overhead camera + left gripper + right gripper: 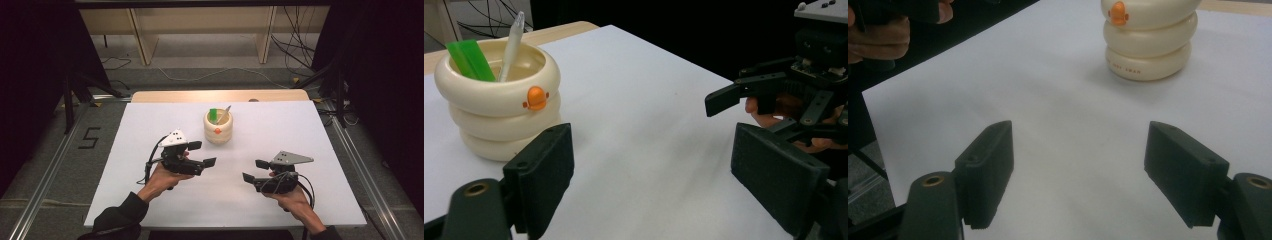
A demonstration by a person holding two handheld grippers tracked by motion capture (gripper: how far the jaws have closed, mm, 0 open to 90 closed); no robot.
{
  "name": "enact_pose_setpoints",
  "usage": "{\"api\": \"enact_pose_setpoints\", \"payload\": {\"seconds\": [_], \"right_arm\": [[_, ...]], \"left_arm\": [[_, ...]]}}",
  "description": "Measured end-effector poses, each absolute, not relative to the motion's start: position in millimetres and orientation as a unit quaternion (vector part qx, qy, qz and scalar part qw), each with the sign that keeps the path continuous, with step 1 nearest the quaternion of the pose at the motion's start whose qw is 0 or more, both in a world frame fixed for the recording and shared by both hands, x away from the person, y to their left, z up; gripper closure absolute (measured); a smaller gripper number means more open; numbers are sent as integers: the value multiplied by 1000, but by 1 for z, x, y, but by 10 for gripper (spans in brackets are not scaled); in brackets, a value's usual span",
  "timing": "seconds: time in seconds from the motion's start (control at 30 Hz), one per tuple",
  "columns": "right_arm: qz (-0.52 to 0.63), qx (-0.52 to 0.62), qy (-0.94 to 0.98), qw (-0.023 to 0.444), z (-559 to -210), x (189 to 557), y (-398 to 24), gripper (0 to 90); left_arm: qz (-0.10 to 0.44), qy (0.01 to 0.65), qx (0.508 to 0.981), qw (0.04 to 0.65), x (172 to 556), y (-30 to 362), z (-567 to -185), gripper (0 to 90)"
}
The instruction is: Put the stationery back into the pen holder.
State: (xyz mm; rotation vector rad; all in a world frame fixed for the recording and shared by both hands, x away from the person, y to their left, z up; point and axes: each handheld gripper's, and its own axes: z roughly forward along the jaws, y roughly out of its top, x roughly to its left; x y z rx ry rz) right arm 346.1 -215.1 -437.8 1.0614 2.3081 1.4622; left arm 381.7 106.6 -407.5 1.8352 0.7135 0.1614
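Both grippers, left and right, hover over the white table with jaws spread wide, holding nothing. Between and beyond them stands the cream cup, holding a green strip and pen. A careless sideways reach could tip the cup or knock the pen out.

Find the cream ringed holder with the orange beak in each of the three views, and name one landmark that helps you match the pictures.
High view: the cream holder stands at centre, toward the table's far edge.
Left gripper view: it stands at upper left, beyond the left jaw.
Right gripper view: it stands at the top, right of centre, its rim cut off.
Shared landmark: its orange beak.
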Motion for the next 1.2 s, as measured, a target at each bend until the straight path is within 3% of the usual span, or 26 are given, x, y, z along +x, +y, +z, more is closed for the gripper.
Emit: {"api": "enact_pose_setpoints", "payload": {"seconds": [1.2], "right_arm": [[492, 366, 783, 104, -441, 341, -216, 278]], "left_arm": [[97, 329, 767, 543, 345, 141, -435, 154]]}}
